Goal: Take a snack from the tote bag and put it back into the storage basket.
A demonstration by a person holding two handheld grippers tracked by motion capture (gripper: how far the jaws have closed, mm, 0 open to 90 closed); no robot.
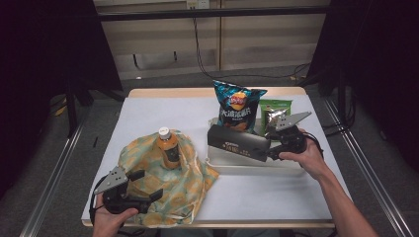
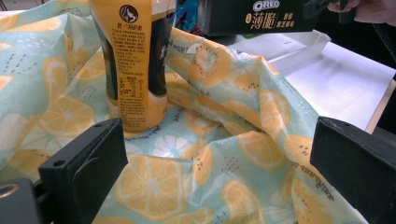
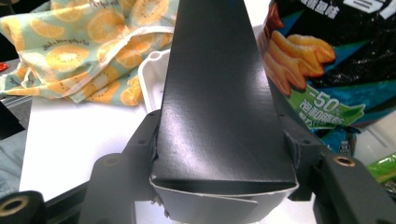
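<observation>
A black Oreo box [image 1: 237,143] hangs lengthwise over a white tray [image 1: 247,165], with my right gripper [image 1: 270,148] shut on its right end. In the right gripper view the two jaws clamp the box [image 3: 219,102] from both sides. A fabric bag with a citrus print [image 1: 190,177] lies crumpled at the front left, and an orange drink bottle [image 1: 168,148] stands upright in it. My left gripper [image 1: 147,184] rests at the bag's near edge, open. In the left gripper view its jaws stand wide apart over the fabric [image 2: 224,93], pointing towards the bottle [image 2: 133,60].
A blue chips bag [image 1: 237,106] stands upright at the back of the tray, close behind the box. A green packet [image 1: 274,111] lies to its right. White covering spans the table [image 1: 148,113], bare at the back left and front right.
</observation>
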